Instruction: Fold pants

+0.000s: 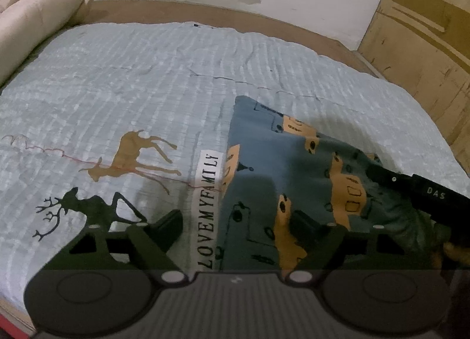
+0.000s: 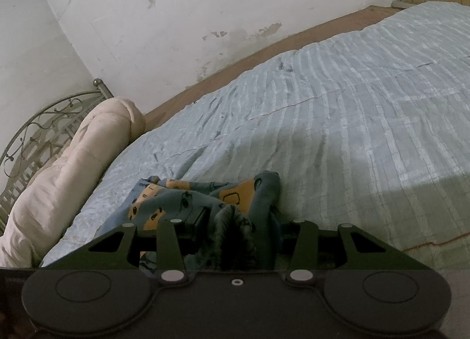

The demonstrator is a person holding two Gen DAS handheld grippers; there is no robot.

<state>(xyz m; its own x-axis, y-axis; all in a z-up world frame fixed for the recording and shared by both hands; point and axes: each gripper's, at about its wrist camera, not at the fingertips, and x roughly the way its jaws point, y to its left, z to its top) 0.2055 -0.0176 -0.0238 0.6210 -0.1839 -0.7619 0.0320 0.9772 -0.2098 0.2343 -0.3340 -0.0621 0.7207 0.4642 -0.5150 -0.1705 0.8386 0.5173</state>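
Item: pants (image 1: 264,180), lower right of frame, on blue bedspread (image 1: 132,80). My right gripper (image 2: 235,221) clamped on bunched fabric; left gripper (image 1: 238,221) fingers apart, empty. Step judged: mid-fold carry. Next: lay edge flat, release.

The soft blue-grey cotton pants with orange car prints (image 1: 264,163) lie partly flattened on the bed, the far corner spread smooth. The near end (image 2: 232,210) is bunched and lifted, apparently pinched into thick wrinkled folds.
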